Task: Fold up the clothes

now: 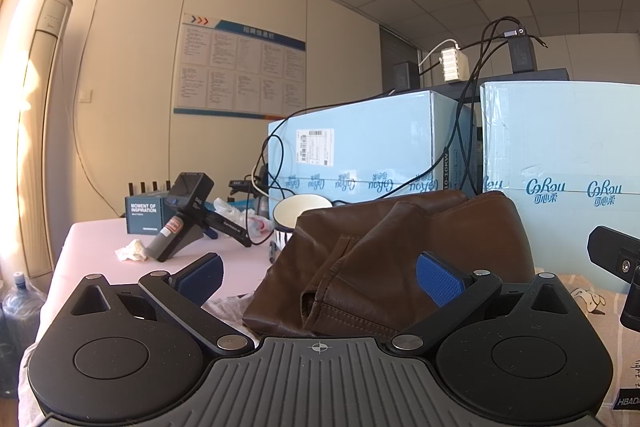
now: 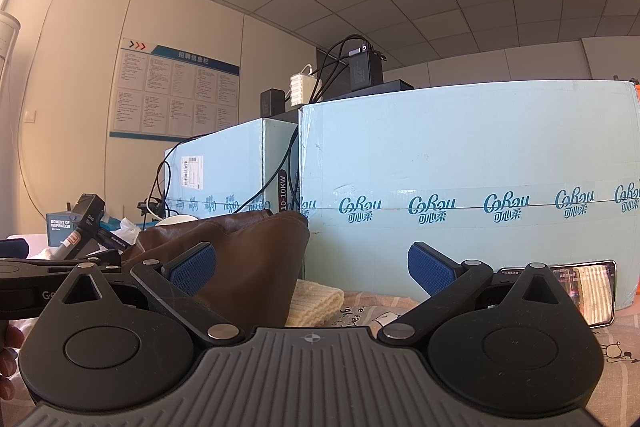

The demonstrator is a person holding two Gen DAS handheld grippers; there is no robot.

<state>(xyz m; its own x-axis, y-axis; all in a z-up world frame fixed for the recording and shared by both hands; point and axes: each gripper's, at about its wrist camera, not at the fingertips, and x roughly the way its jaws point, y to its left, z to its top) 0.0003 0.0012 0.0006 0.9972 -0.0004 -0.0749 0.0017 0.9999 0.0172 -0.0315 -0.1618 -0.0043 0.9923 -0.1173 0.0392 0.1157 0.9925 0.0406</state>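
A brown leather garment [image 1: 384, 251] lies heaped on the table in front of the blue boxes. My left gripper [image 1: 320, 277] is open, its blue pads [image 1: 438, 279] standing either side of the heap's near edge without touching it. In the right wrist view the same brown garment [image 2: 248, 259] sits left of centre, with a cream knitted piece [image 2: 316, 301] lying beside it on the printed cloth. My right gripper [image 2: 312, 267] is open and holds nothing. The left gripper's body [image 2: 48, 279] shows at the left edge of that view.
Two light blue cartons [image 2: 460, 187] wall off the back, with chargers and cables on top. A phone [image 2: 576, 291] leans against the right carton. A white bowl [image 1: 300, 213], a spare black gripper [image 1: 188, 215], crumpled tissue [image 1: 132, 251] and a dark box [image 1: 144, 215] sit on the pink tabletop at left.
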